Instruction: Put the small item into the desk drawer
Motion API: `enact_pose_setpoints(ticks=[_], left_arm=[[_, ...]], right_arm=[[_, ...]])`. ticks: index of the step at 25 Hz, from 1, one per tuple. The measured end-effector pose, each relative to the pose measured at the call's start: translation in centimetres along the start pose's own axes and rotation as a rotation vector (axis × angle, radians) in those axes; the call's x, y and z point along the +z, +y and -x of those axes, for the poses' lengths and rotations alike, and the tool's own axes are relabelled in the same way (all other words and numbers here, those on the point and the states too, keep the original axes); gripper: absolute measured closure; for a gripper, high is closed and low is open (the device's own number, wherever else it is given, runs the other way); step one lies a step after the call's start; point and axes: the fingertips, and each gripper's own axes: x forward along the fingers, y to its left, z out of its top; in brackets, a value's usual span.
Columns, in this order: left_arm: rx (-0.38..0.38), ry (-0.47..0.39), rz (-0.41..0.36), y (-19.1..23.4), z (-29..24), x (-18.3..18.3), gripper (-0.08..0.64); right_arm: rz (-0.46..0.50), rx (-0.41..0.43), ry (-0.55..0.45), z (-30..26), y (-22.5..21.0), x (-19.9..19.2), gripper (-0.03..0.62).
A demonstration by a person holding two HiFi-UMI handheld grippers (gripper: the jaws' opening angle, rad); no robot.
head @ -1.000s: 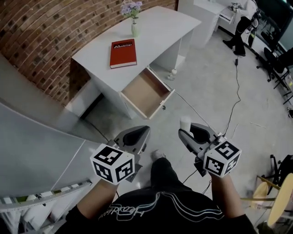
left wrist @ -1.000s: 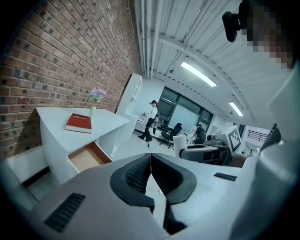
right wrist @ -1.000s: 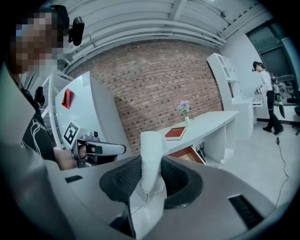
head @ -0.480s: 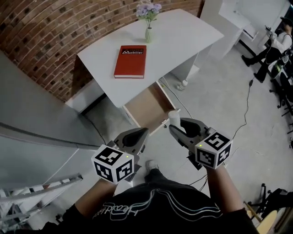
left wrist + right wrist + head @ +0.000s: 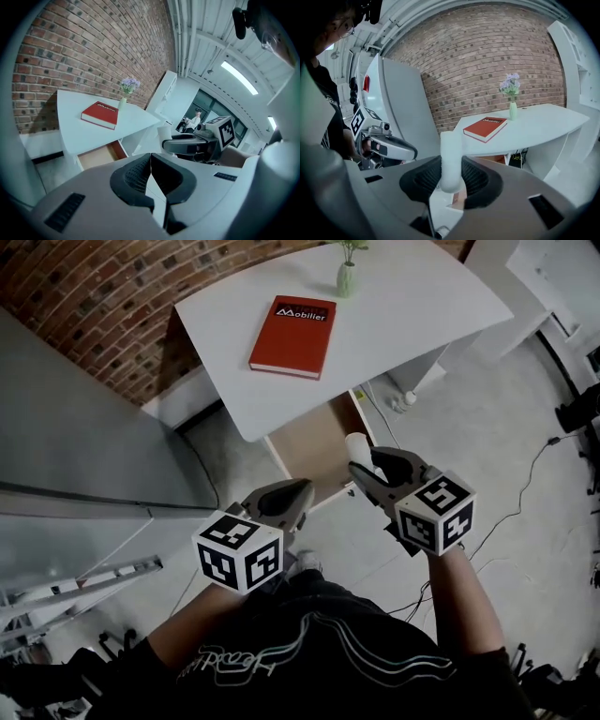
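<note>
A small white cylinder [image 5: 357, 444] stands upright between the pads of my right gripper [image 5: 367, 463], which is shut on it. In the right gripper view the cylinder [image 5: 451, 150] rises above the right gripper [image 5: 451, 180]. The open wooden drawer [image 5: 314, 442] sticks out from under the white desk [image 5: 422, 315], and the cylinder hangs over its front right part. My left gripper [image 5: 302, 491] is shut and empty, just in front of the drawer's near edge. In the left gripper view its jaws [image 5: 150, 161] meet, with the drawer [image 5: 98, 157] ahead.
On the desk lie a red book [image 5: 292, 324] and a small vase of flowers [image 5: 346, 277]. A brick wall [image 5: 84, 296] runs behind the desk and a grey panel [image 5: 84, 456] stands at the left. Cables [image 5: 525, 484] trail over the floor at the right.
Both grippers have come closer to the desk. The right gripper has carried the white cylinder from over the floor to over the open drawer. The jaws have not changed.
</note>
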Motion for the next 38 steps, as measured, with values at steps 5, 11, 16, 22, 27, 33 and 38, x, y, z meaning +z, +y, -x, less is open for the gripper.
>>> enact_pose_setpoints(ticks=[5, 11, 16, 22, 27, 33, 38], left_arm=[[0.042, -0.017, 0.029, 2.3, -0.9, -0.2, 0.538], [0.078, 0.020, -0.057, 5.7, -3.0, -2.7, 0.538], [0.080, 0.069, -0.034, 8.6, -4.5, -5.8, 0.538], [0.077, 0.099, -0.032, 11.1, -6.3, -8.1, 0.538], [0.085, 0.099, -0.026, 13.7, -7.8, -9.9, 0.538], [0.104, 0.133, -0.004, 16.7, -8.1, -12.8, 0.538], [0.124, 0.152, 0.002, 18.8, -8.8, -14.6, 0.538]], right_arm=[[0.010, 0.024, 0.041, -3.2, -2.0, -0.9, 0.449], [0.028, 0.073, 0.078, -7.5, -4.1, -2.4, 0.449], [0.006, 0.072, 0.103, -11.5, -6.1, -4.7, 0.449], [-0.054, 0.073, 0.157, -15.5, -8.2, -8.8, 0.449], [-0.049, 0.051, 0.207, -19.0, -10.5, -12.6, 0.449], [-0.061, 0.019, 0.246, -22.9, -11.2, -16.3, 0.448], [0.002, 0.007, 0.316, -26.5, -12.1, -19.2, 0.449]])
